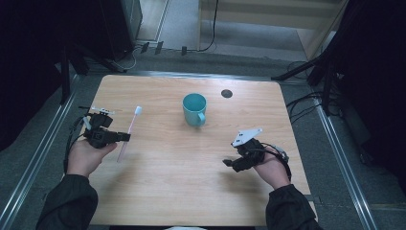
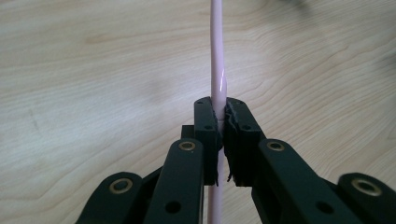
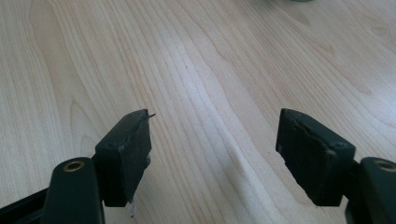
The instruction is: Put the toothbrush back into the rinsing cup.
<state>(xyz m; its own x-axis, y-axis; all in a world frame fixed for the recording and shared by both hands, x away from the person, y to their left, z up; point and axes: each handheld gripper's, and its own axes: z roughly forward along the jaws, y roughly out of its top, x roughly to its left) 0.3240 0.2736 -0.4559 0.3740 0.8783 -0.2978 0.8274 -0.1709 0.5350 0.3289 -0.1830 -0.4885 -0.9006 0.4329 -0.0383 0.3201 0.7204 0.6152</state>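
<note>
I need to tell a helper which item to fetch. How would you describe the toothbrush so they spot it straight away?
Start at the wooden table and go to its left side, left of the teal mug. The toothbrush is the thin pale pink stick with a white head, clamped mid-handle in the left gripper: the one slender pink thing there.

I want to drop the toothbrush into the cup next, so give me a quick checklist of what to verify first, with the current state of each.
1. Left gripper shut on the toothbrush: ok, jaws clamp the pink handle.
2. Grip is near mid-handle, brush head free: ok, the head points away from the person, beyond the gripper.
3. Toothbrush lifted off the table: cannot tell from these views.
4. Cup upright, mouth open: ok, it stands near the table's middle with nothing visible inside.
5. Path from toothbrush to cup clear: ok, bare wood between them.
6. Right gripper out of the way: ok, open, holding nothing, over the table's right side.
</note>
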